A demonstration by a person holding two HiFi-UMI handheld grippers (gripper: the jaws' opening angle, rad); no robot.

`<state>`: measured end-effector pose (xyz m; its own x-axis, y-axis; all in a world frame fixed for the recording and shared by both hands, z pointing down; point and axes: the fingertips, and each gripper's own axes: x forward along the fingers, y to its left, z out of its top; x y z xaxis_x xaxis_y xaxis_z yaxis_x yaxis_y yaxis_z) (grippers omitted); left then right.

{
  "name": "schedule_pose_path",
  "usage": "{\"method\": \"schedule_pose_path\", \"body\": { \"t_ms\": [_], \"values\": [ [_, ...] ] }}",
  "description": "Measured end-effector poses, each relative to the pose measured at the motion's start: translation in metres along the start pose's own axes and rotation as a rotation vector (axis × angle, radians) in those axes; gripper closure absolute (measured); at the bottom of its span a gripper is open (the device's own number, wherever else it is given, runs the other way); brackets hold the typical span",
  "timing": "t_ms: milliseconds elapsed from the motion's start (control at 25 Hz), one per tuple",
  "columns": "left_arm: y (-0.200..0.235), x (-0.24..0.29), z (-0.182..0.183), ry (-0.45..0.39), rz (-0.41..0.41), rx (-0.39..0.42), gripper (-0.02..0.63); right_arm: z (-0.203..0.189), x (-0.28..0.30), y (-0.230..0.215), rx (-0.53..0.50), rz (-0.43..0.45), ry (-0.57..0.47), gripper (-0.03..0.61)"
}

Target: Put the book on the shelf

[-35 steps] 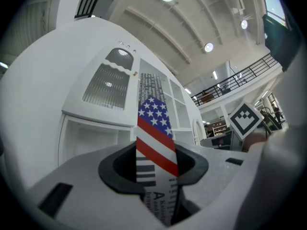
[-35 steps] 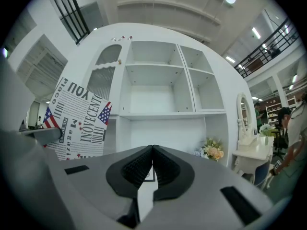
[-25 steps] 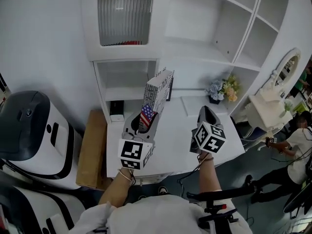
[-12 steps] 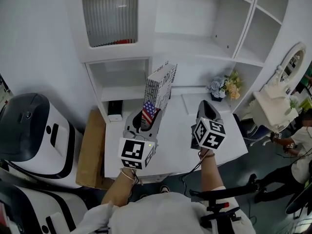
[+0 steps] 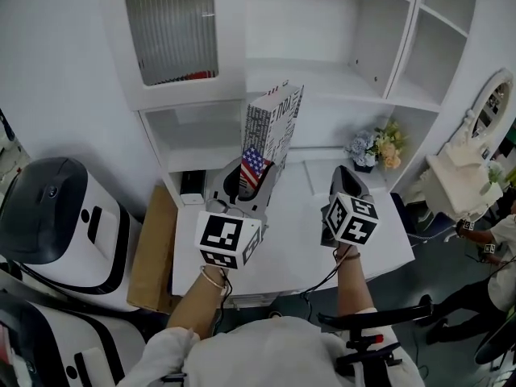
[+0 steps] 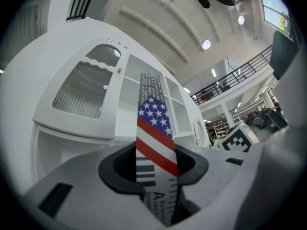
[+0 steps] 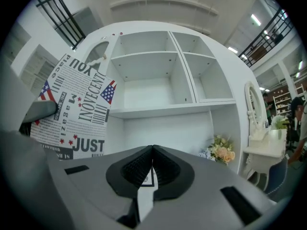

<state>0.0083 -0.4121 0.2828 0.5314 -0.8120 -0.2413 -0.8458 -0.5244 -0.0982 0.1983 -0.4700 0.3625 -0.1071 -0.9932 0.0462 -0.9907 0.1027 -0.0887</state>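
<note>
Clamps the book [image 5: 275,126] by its lower end in the left gripper [image 5: 245,185], with pads pressing on both covers and the spine's stars-and-stripes patch turned toward the person. Holds it upright in the air above the white desk [image 5: 290,244], touching nothing else, with the top leaning slightly to the right in the head view. Raises it in front of the white shelf unit [image 5: 347,75], just right of the ribbed-glass cabinet door [image 5: 173,27], below the open compartments and not yet on any shelf board. Shows bold black lettering on the newsprint-style cover in the right gripper view.

Carries nothing in the right gripper [image 5: 345,177], with jaws pressed together. Hovers it over the desk to the right of the book, well apart from it, pointed at the empty compartments.

Shows a pot of flowers [image 5: 379,147] at the back right of the desk, a small black item [image 5: 192,185] in the low cubby behind the left gripper, and a white-and-black machine [image 5: 56,216] on the floor at the left.
</note>
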Motion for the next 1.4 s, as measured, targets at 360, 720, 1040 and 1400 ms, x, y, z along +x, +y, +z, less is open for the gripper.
{"method": "schedule_pose_path", "body": {
  "t_ms": [360, 720, 1040, 1400],
  "values": [
    [-0.005, 0.022, 0.053, -0.048, 0.031, 0.025, 0.454, -0.003, 0.009, -0.02, 0.012, 0.018, 0.014, 0.557],
    [-0.001, 0.043, 0.099, -0.095, 0.068, 0.055, 0.454, 0.008, 0.019, -0.024, 0.001, 0.034, 0.0, 0.557],
    [0.007, 0.069, 0.153, -0.149, 0.096, 0.082, 0.454, 0.016, 0.033, -0.027, 0.004, 0.045, -0.002, 0.557],
    [0.021, 0.094, 0.163, -0.16, 0.142, 0.092, 0.453, 0.026, 0.047, -0.027, 0.001, 0.06, -0.036, 0.557]
  ]
}}
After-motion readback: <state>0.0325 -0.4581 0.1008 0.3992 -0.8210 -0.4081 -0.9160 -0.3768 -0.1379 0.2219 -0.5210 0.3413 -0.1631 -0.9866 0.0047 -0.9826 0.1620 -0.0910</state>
